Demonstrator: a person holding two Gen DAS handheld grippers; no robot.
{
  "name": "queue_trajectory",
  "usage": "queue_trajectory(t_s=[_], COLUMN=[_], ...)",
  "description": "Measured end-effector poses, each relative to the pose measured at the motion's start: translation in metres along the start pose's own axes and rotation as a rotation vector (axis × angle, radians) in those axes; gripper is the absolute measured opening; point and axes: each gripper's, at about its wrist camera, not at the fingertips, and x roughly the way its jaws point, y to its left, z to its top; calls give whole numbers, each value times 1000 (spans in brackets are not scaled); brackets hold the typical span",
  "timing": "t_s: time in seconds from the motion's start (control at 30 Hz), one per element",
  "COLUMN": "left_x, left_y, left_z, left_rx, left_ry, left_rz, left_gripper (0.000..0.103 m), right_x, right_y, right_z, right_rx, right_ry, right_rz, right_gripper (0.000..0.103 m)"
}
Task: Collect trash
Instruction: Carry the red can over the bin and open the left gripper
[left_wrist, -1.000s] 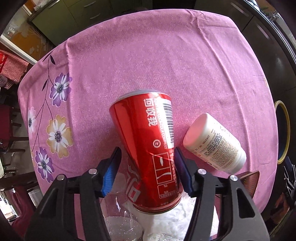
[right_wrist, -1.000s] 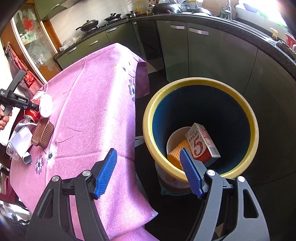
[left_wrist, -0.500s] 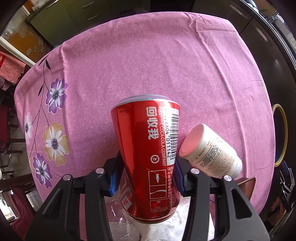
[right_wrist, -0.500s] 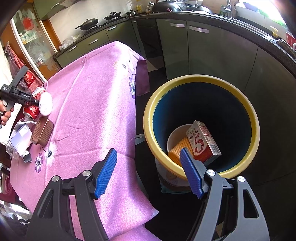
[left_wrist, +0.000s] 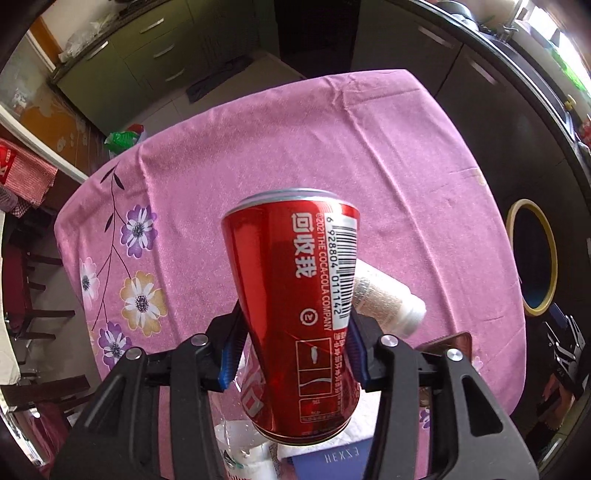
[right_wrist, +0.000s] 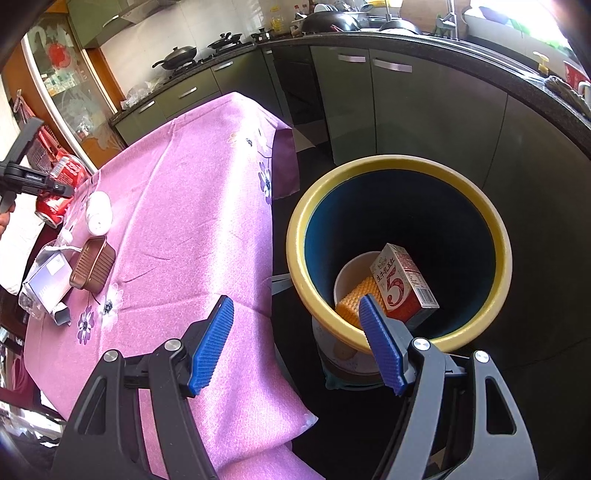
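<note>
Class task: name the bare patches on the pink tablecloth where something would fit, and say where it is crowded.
Bare: the wide middle and far end of the tablecloth, from the white bottle to the far edge. Crowded: the near corner, with bottle, brown tray and blue box.

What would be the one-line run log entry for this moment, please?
left tool: shut on red can, above table | right tool: open, empty, near bin
</note>
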Motion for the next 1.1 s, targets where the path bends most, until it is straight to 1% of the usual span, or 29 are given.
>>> queue_trajectory(t_s=[0.13, 0.23, 0.33, 0.47, 0.6, 0.67, 0.73, 0.83, 0.87, 0.9, 0.93, 1.0, 1.1], left_x=[-30, -44, -51, -40, -15, 0, 16, 40, 45, 52, 56, 59, 46], left_y=[-40, -89, -153, -240, -327, -362, -392, -422, -428, -433, -436, -438, -428], left_z=[-9, -18, -20, -16, -9, -3, 3, 14, 17, 20, 22, 25, 23], left_rx=[105, 222, 356, 504, 612, 640, 645, 630, 617, 611, 609, 593, 585], left_ry=[-61, -105, -124, -103, -76, -64, -44, -26, -23, -20, -25, -63, -106], left_rz=[-53, -92, -149, -238, -296, -309, -312, -301, -299, -294, -282, -249, -241], left_gripper=[45, 45, 45, 45, 45, 45, 45, 46, 46, 50, 61, 69, 69], right_x=[-11, -20, -32, -51, -72, -80, -87, -93, -94, -94, -94, -95, -95], right_y=[-12, -21, -31, -43, -59, -68, -77, -86, -88, -90, -91, -91, -90], right_z=[-7, -13, -19, -28, -39, -46, -53, -61, -63, -64, -65, -66, -66], right_rx=[34, 58, 88, 115, 147, 170, 194, 219, 223, 227, 228, 228, 226], right_ry=[-26, -49, -80, -131, -177, -195, -206, -214, -214, -214, -213, -214, -216], right_rz=[-20, -46, -57, -78, -89, -92, -87, -80, -78, -76, -72, -66, -59], right_gripper=[70, 70, 70, 70, 70, 70, 70, 70, 70, 70, 70, 70, 71])
